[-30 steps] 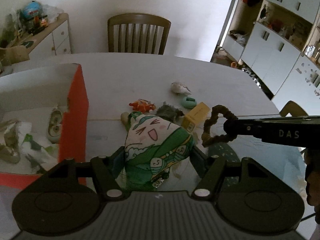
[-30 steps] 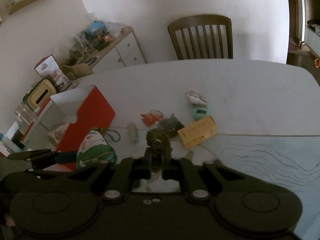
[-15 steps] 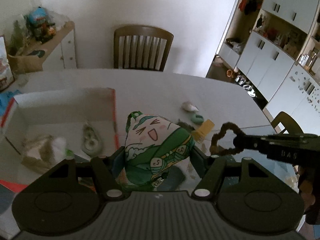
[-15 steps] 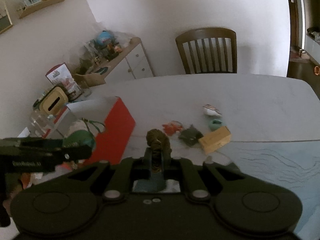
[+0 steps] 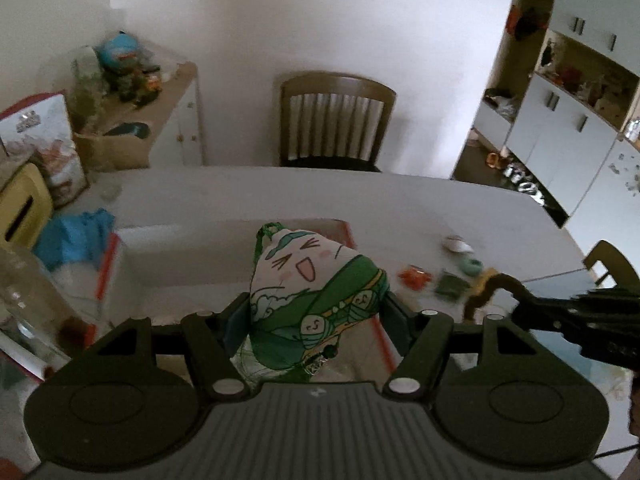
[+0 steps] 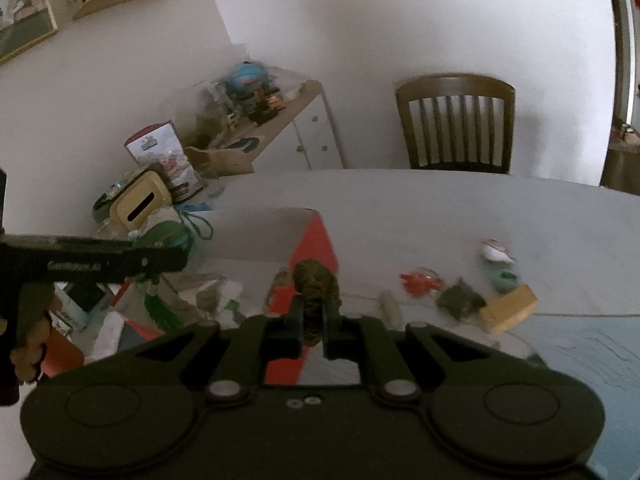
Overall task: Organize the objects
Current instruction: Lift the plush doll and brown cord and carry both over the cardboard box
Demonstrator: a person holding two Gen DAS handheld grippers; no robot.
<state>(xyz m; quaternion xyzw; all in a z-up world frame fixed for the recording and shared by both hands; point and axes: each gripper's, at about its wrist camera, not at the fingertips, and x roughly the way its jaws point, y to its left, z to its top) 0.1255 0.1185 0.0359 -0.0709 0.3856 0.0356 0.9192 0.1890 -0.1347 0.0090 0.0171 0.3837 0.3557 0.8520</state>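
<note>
1. Nearest the camera, the left gripper (image 5: 316,312) clamps a green cartoon-face plush pouch (image 5: 316,284), carried up from table level to hang over the red-and-white box (image 5: 224,252).
2. Right of the box, the right gripper (image 6: 316,316) has also risen, pinched tight on a brown scrunchie (image 6: 316,280).
3. Beyond the box, an orange toy (image 6: 420,282) and wooden block (image 6: 508,308) remain on the table (image 6: 440,208); both held items look ready to drop.

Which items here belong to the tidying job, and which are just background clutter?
Job in hand:
- green plush pouch, gripped in left tongs
- brown scrunchie, pinched in right tongs
- red-sided box
- small items on the table

Lying about:
- chair
- sideboard clutter
- white cabinets
</note>
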